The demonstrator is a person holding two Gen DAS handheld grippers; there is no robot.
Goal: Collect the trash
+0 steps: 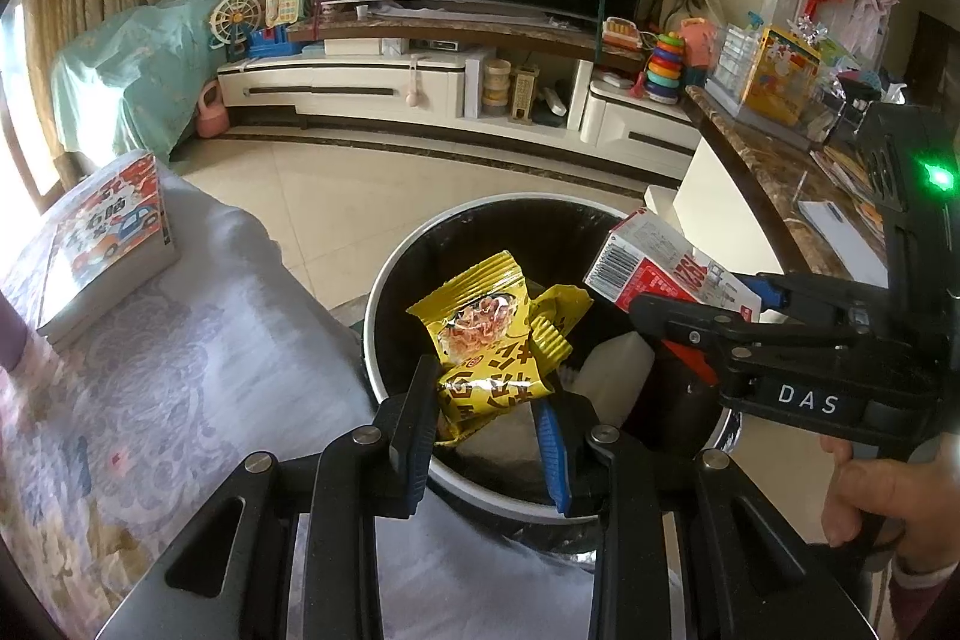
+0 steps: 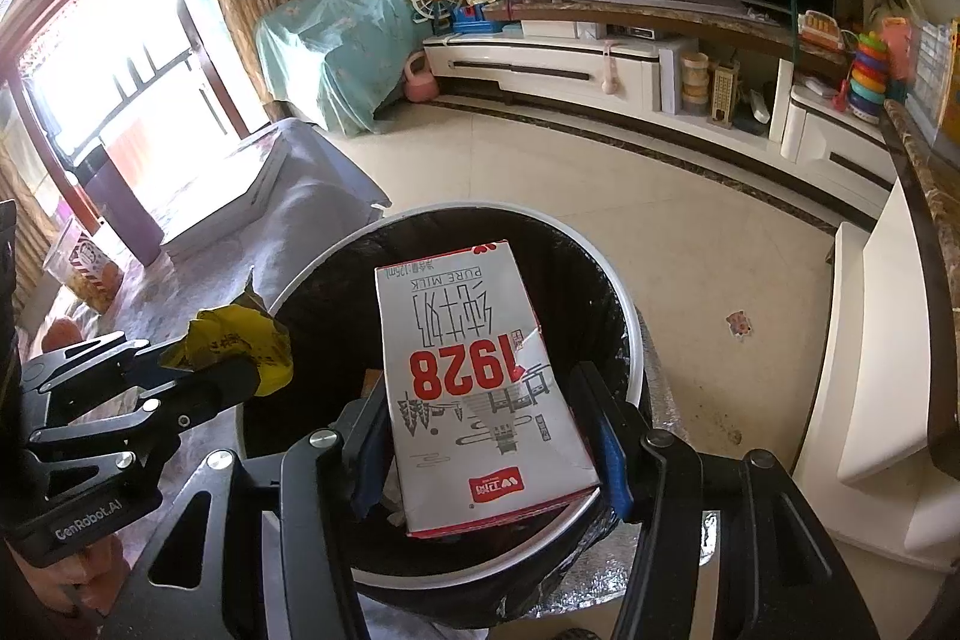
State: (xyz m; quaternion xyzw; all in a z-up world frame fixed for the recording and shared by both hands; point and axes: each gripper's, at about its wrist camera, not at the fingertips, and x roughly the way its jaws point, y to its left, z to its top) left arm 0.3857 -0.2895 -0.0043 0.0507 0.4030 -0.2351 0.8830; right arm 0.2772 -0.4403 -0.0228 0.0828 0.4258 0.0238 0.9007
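My left gripper [image 1: 486, 400] is shut on a crumpled yellow snack wrapper [image 1: 489, 334] and holds it over the round trash bin [image 1: 384, 274], which has a black liner. My right gripper [image 2: 489, 436] is shut on a white and red milk carton [image 2: 480, 388] marked 1928, also held above the bin's [image 2: 624, 304] opening. In the left wrist view the right gripper [image 1: 690, 310] comes in from the right with the carton [image 1: 654, 262]. In the right wrist view the left gripper [image 2: 222, 364] shows at the left with the wrapper [image 2: 240, 340]. White trash [image 1: 612, 370] lies inside the bin.
A cloth-covered table [image 1: 180, 370] with a stack of books [image 1: 102, 250] stands left of the bin. A marble-topped counter [image 1: 780, 184] with boxes runs along the right. A TV stand [image 1: 420, 82] with toys and tiled floor [image 2: 600, 184] lie beyond.
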